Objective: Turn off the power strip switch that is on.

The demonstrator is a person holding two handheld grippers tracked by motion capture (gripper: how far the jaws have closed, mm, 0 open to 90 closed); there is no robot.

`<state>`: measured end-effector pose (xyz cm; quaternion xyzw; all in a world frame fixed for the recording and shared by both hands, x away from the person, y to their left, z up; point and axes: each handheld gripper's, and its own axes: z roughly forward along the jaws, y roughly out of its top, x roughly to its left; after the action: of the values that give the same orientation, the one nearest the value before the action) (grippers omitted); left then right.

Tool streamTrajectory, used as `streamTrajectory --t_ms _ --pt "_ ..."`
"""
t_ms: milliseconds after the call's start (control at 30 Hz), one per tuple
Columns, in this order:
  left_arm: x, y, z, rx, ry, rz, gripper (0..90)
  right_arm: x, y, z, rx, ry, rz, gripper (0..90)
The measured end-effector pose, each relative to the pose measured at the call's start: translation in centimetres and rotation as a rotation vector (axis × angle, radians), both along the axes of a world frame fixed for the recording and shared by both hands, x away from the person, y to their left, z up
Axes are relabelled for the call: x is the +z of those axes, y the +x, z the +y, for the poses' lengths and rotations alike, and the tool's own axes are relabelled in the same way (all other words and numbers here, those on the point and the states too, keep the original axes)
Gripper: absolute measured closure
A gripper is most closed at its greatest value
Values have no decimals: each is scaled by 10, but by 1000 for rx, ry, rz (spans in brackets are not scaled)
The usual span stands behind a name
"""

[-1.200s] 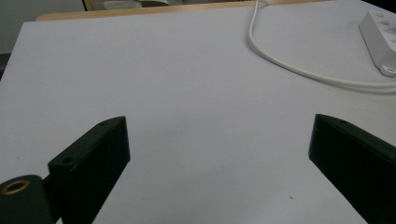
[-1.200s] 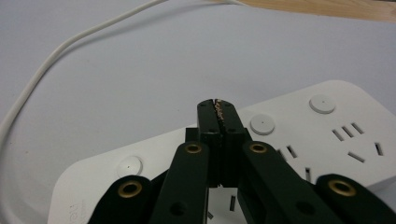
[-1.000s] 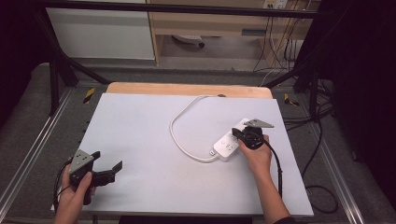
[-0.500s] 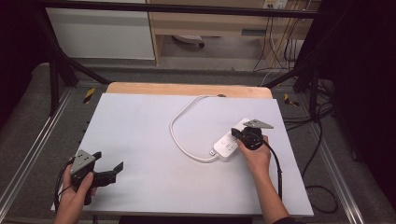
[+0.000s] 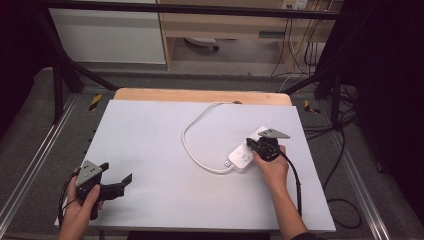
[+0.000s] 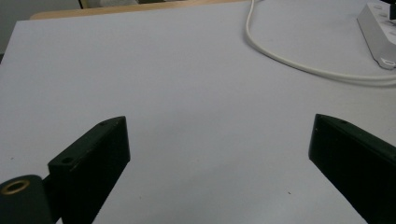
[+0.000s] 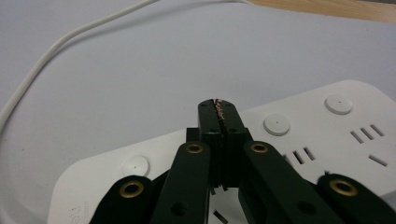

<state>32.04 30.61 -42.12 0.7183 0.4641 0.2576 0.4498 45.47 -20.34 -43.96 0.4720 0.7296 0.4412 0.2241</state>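
One power strip [image 5: 246, 152] lies near the bench's [image 5: 150, 135] right edge; the right tool's view shows three round buttons under the closed right tool [image 7: 218, 108]; left tool [image 6: 217, 140] gapes empty

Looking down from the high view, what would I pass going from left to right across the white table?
left gripper with its fingers spread → looping white cord → white power strip → right gripper, fingers closed, over the strip.
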Motion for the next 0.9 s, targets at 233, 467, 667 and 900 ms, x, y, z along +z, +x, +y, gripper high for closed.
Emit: streamTrajectory --t_ms 233,467,667,900 --pt "0 0 0 -2 0 1 52 -1 0 1 -6 -2 2 900" --pt "0 0 0 -4 4 3 52 -1 0 2 -6 -8 2 900" --pt "0 0 0 -5 4 4 52 -2 0 3 0 -21 -3 900" --pt "0 0 -1 -8 4 7 52 -2 -1 4 4 -35 -8 900"
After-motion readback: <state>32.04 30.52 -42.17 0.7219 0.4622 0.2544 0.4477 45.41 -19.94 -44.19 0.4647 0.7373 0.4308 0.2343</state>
